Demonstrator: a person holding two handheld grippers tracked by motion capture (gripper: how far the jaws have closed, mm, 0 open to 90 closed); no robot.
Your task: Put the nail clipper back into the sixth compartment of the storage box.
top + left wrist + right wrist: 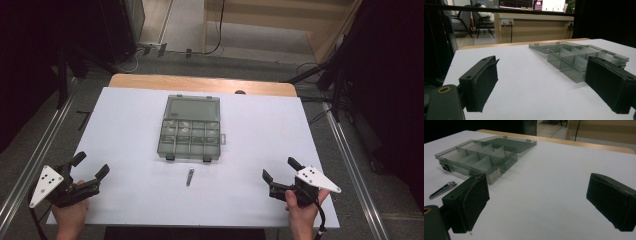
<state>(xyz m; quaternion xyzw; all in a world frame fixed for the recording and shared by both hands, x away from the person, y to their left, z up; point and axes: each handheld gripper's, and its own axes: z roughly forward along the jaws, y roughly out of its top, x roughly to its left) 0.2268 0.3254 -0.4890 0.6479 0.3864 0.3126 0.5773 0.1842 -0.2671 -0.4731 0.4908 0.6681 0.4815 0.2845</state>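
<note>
My left gripper point(92, 167) and right gripper point(276, 167) both stand wide apart, gripping nothing, low over the white tabletop point(125, 130). Between them lies the nail clipper point(190, 176), just before the open grey compartment box point(191, 129). Beyond, wooden edge point(200, 82) and grey floor point(260, 60).

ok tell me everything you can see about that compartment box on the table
The compartment box looks like smoky grey see-through plastic. It lies open and flat near the middle of the white table, lid folded back on its hinges toward the far edge. Dividers split the tray into small compartments, which look empty. Two dark latches sit on its near edge. No gripper touches it.
</note>
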